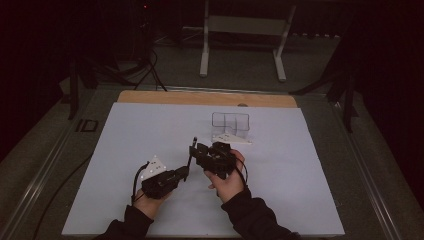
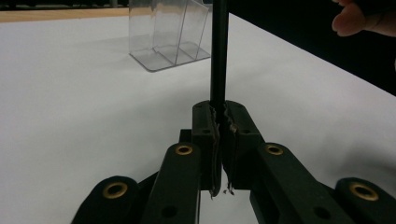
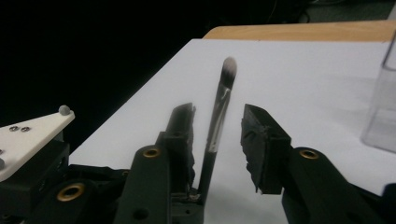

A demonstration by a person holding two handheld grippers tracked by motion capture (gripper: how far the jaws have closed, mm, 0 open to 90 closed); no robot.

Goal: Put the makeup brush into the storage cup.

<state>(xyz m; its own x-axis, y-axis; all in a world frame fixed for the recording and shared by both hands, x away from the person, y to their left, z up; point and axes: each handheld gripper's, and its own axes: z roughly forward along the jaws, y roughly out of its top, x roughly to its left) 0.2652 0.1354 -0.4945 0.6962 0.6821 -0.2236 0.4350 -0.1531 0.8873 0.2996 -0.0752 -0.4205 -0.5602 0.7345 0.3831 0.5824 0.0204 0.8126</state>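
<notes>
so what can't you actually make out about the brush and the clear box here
- Makeup brush: in the left gripper view its bristle end runs off the top edge; in the high view it is too small and dark.
- Clear compartment box: cut by the top edge in the left gripper view and by the right edge in the right gripper view.
- Right gripper: the pictures don't show pad contact.

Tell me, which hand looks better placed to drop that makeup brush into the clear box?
Probably the right gripper: its open jaws already flank the brush, and it sits nearer the clear box. The left gripper merely holds the handle.
</notes>
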